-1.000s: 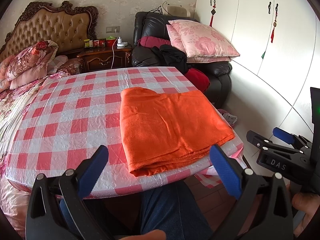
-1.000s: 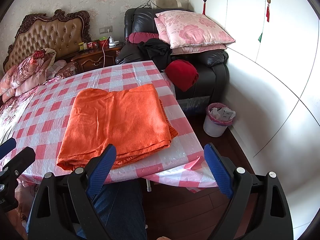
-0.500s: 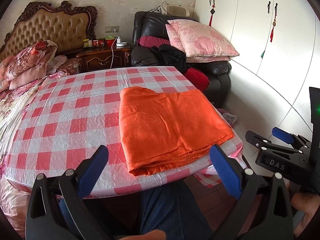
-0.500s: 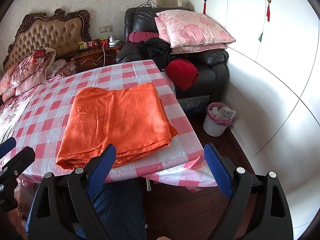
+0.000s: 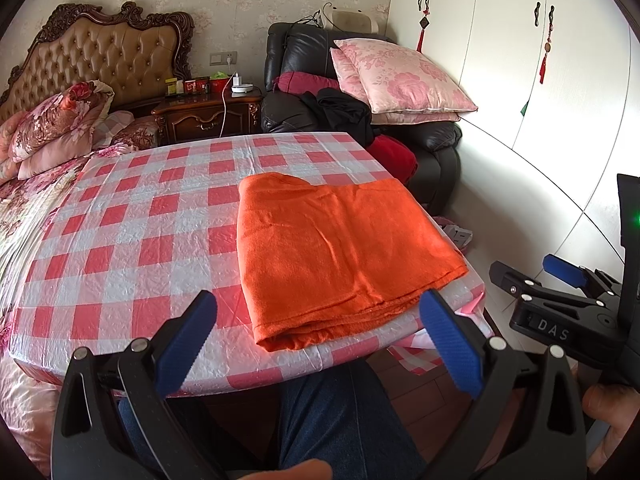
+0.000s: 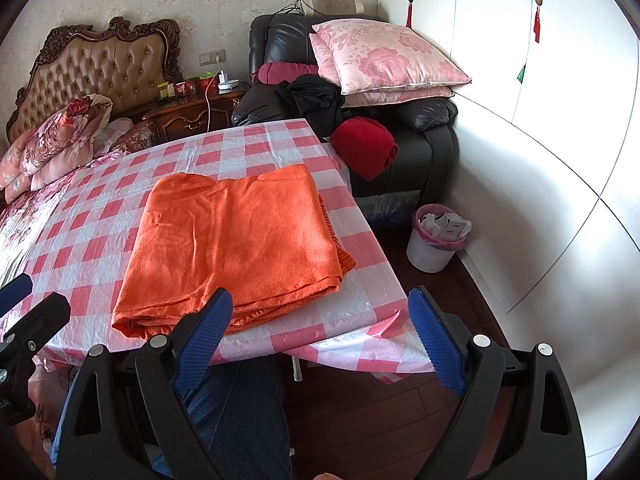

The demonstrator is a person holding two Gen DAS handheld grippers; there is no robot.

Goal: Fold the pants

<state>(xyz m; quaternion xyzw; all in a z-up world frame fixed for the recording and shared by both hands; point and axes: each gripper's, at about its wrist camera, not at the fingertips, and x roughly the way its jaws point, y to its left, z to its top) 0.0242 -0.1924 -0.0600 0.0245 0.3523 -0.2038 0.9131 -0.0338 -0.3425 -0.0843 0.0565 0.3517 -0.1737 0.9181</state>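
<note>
Pants (image 5: 340, 252) sit on the near right part of the table (image 5: 120, 216), already folded into a thick orange rectangle, near edge just inside the table's lip. Our left gripper (image 5: 320, 336) and right gripper (image 6: 320, 324) both hang short of it, jaws spread wide, nothing between them.

Handling, as we judge it: soft fleecy knit, light, limp, will sag and drag on the plastic cloth. Layers may slide apart, so we'd pinch all plies at the two near corners.

Long axis runs away from us toward the sofa (image 5: 300, 92). The curved end is far, possibly the waistband, though we can't tell for sure. The stacked open edges face right.
</note>
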